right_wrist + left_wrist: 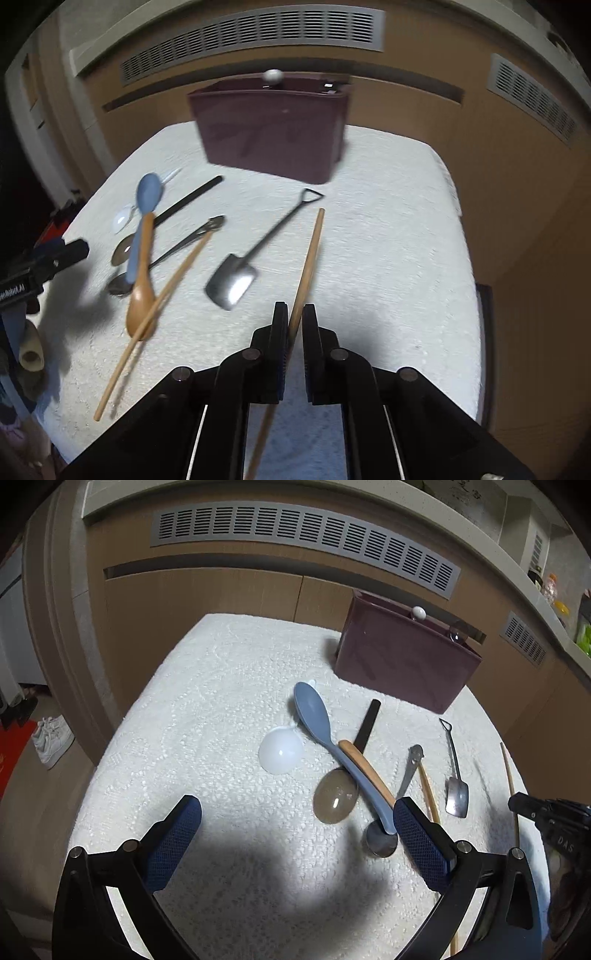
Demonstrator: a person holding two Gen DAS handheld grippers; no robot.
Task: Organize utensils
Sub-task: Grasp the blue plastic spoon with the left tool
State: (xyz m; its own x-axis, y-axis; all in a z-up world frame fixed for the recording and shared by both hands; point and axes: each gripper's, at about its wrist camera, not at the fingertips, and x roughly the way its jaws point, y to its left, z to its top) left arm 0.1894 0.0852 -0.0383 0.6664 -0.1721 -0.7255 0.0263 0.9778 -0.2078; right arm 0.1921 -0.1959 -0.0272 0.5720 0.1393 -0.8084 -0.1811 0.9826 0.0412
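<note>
My right gripper (pixel 294 314) is shut on a wooden chopstick (pixel 308 258) that points toward the maroon bin (pixel 273 129). A second chopstick (pixel 155 314), a shovel-shaped metal spoon (pixel 236 280), a wooden spoon (pixel 142 291), a blue spoon (pixel 146 199) and a black-handled utensil (pixel 192 199) lie on the white cloth. My left gripper (pixel 297 814) is open and empty above the cloth, its right finger next to the blue spoon (pixel 321 723). A white ladle (pixel 280 755), a translucent brown spoon (pixel 335 799) and the shovel spoon (pixel 456 794) lie ahead.
The maroon bin (pixel 402 661) stands at the back of the table and holds utensils with a white knob poking out. Wooden cabinets with grey vents (pixel 306 542) rise behind. The table edge (pixel 122 716) drops off to the floor at left, where a white shoe lies.
</note>
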